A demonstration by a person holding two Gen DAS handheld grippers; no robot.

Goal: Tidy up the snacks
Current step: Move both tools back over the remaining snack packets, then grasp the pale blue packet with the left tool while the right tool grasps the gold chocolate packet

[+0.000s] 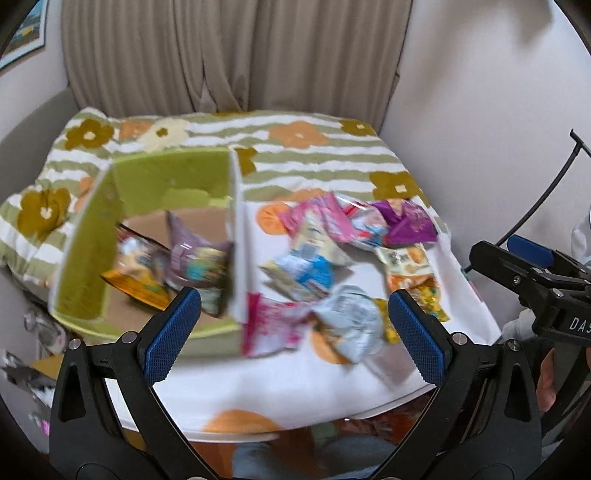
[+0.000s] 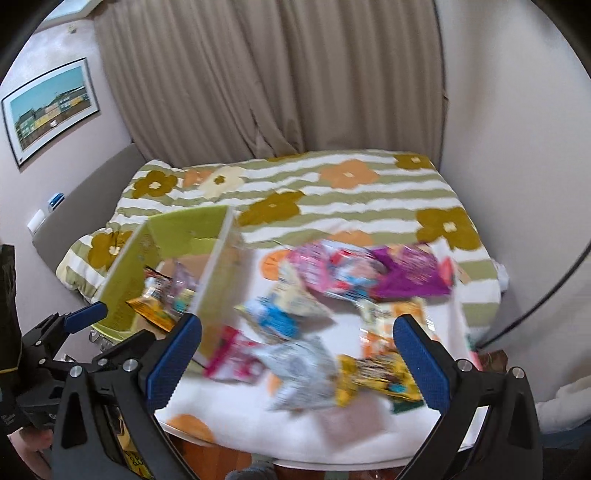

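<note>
Snack packets [image 1: 332,258] lie scattered right of the green box [image 1: 88,266], near a striped bed [image 2: 332,192]; left tongs [image 1: 295,325] and right tongs [image 2: 297,354] both spread, empty.

Black left gripper [image 1: 293,325], blue ridged pads [image 1: 171,336]

We cannot read the blurred snack packets [image 1: 325,254]; the green box [image 1: 85,258] wall hides part of those inside, and the framed picture [image 1: 26,33] is cropped.
</note>
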